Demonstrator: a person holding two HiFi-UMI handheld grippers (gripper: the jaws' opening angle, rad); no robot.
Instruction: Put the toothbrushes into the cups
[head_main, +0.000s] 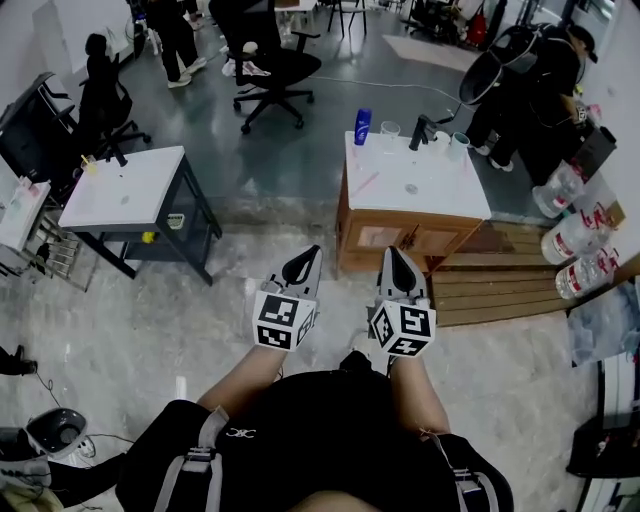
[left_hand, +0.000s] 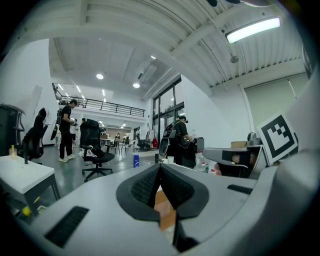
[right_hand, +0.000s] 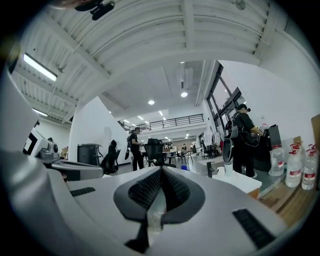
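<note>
Thin pink toothbrush (head_main: 362, 184), flat on the white vanity top (head_main: 440, 195) w/ the cups (head_main: 390, 130) at its 1 o'clock, looks light, stiff, slick, so prob. pinch mid-handle; left gripper (head_main: 311, 252) & right gripper (head_main: 391, 252) both clenched empty, well apart at its 6 o'clock.
</note>
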